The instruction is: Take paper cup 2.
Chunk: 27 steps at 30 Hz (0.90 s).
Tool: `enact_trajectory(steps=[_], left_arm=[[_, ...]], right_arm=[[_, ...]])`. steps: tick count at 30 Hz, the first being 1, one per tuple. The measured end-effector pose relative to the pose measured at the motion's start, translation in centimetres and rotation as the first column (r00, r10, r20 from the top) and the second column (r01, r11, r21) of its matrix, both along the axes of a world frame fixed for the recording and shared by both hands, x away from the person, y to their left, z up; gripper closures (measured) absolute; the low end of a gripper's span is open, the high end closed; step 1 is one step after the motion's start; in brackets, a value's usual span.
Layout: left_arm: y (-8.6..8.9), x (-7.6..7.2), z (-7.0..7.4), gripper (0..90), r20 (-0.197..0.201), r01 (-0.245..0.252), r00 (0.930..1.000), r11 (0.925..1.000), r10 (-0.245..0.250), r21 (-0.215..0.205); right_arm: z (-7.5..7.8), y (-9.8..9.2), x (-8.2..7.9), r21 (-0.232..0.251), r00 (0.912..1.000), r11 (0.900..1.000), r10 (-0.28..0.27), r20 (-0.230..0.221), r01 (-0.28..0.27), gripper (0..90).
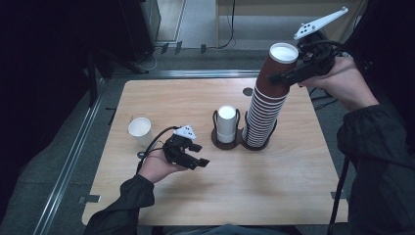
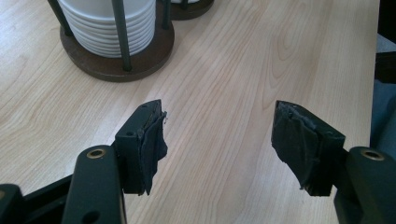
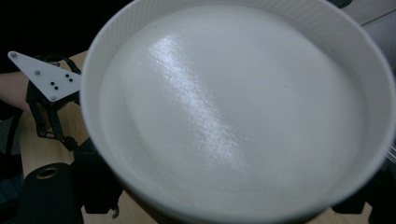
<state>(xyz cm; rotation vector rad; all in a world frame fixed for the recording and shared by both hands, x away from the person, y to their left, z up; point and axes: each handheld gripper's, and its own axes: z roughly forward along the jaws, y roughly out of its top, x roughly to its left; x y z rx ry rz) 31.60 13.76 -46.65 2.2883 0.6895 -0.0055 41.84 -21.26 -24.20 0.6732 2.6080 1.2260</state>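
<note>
A lone white cup (image 1: 140, 130) is left well left of the cup holder (image 1: 241, 138). Nearer it, the left tool (image 1: 192, 157) is kept parted and empty. Above it, the brown cup (image 1: 277, 68) is gripped by the right tool (image 1: 283, 78), probably for lifting off the stack (image 1: 262, 120).

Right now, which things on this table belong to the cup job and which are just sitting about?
In the job:
- tall stack of brown cups, upside down in the holder
- top brown cup, gripped by the right tongs

Sitting about:
- short stack of white cups
- single white cup on the table
- left tongs, open, holding nothing
</note>
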Motion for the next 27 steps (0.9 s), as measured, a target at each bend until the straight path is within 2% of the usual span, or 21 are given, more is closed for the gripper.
enact_trajectory(steps=[8,9,10,25,27], left_arm=[[-0.1,-0.1,0.1,34.2,0.0,0.003,1.0,1.0,-0.003,-0.005],[-0.1,-0.1,0.1,34.2,0.003,0.008,1.0,1.0,-0.008,-0.006],[-0.2,-0.2,0.2,34.2,0.005,0.01,0.9999,0.9999,-0.01,-0.006],[-0.1,-0.2,0.1,34.2,0.001,0.015,0.9999,0.9999,-0.015,0.001],[-0.1,-0.2,0.1,34.1,0.001,0.011,0.9999,0.9999,-0.011,-0.005]], right_arm=[[0.4,-0.1,-0.1,0.01,1.0,1.0,-0.002,0.008,0.002,17.9],[1.1,-0.3,-0.2,0.045,0.9998,0.999,-0.009,0.017,0.009,18.0],[1.4,-0.3,-0.3,0.049,0.9997,0.999,-0.009,0.022,0.008,18.0],[5.6,-0.3,-1.8,0.067,0.9965,0.998,-0.026,0.08,0.02,18.0],[6.4,-0.5,-2.2,0.073,0.9945,0.997,-0.03,0.1,0.023,17.9]])
